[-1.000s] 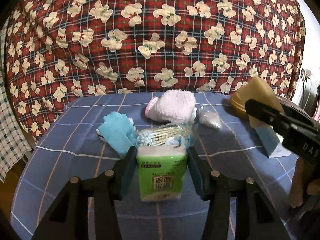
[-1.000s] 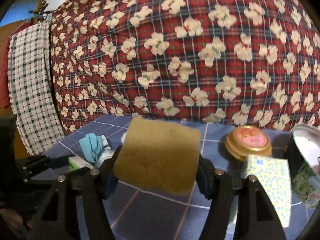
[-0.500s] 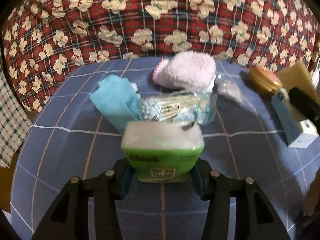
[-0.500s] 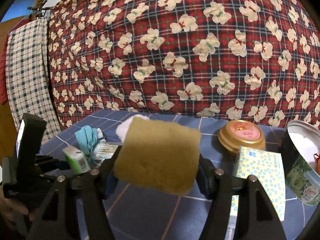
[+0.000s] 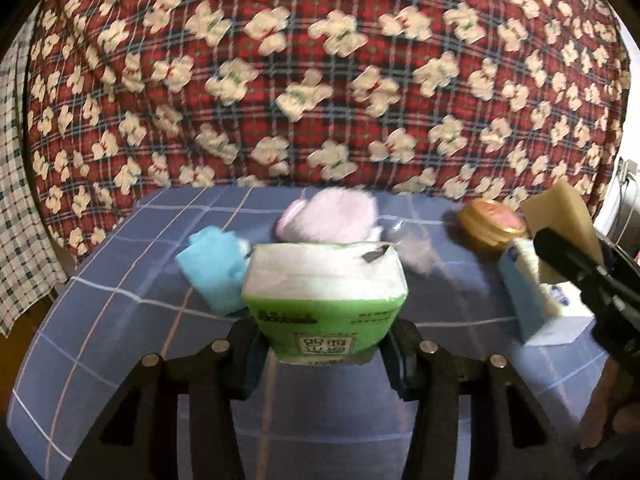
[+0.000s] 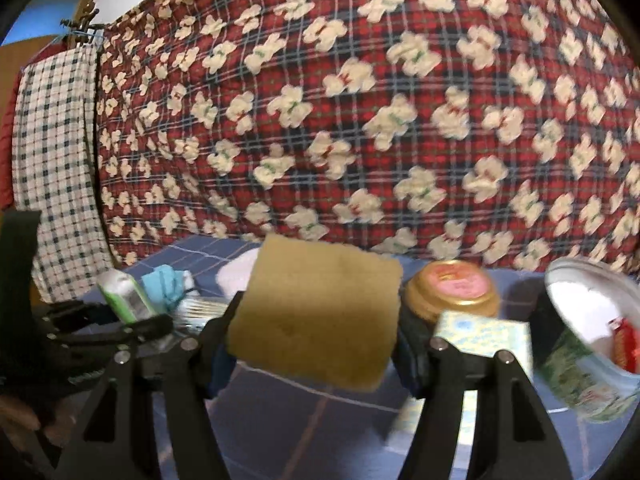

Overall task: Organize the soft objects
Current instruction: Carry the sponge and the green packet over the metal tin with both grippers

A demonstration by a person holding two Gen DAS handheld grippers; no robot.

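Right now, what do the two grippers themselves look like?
Both the left gripper and the right gripper look alike: matte black angular linkage frames with round silver pivot pins, and dark bluish pads on the fingers. No cables, sleeves or legible markings show.

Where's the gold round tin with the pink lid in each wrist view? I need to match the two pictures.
Left wrist: gold tin sits at right, far side of the table, just left of the tan sponge held in the right gripper.
Right wrist: gold tin right of centre, behind the blue tissue box.
Shared landmark: the tissue box in front of the tin.
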